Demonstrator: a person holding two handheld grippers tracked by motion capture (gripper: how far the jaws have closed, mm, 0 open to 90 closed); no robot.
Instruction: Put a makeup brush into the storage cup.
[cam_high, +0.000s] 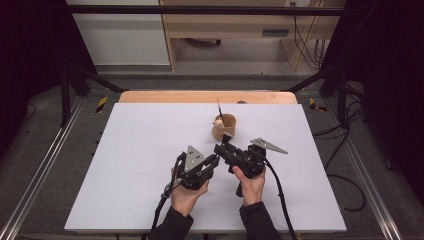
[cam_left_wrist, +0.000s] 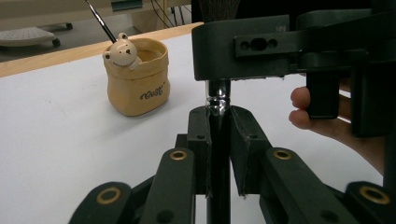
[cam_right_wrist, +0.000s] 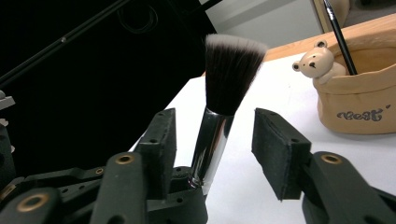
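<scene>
- The makeup brush (cam_right_wrist: 219, 112) stands upright between the two tools, near the middle of the tabletop (cam_high: 140, 150); its chrome ferrule and dark bristle head point up, so the handle end is the part being gripped.
- The left tool (cam_left_wrist: 218, 140) is clamped on the brush's black handle just below the ferrule, jaws pressed to either side. This reads as a steadying hold for a handover.
- The right tool (cam_right_wrist: 212, 140) stands wide apart around the ferrule, pads clear of the metal on both sides; it has hold of nothing as yet and appears lined up to take the brush higher up.
- The bear pot (cam_high: 223, 127) sits just beyond the tools on the far side, with a thin brush (cam_high: 219, 109) leaning in it; probably the brush's destination.
- From the high view the two tools overlap, so contact there cannot be confirmed.
</scene>
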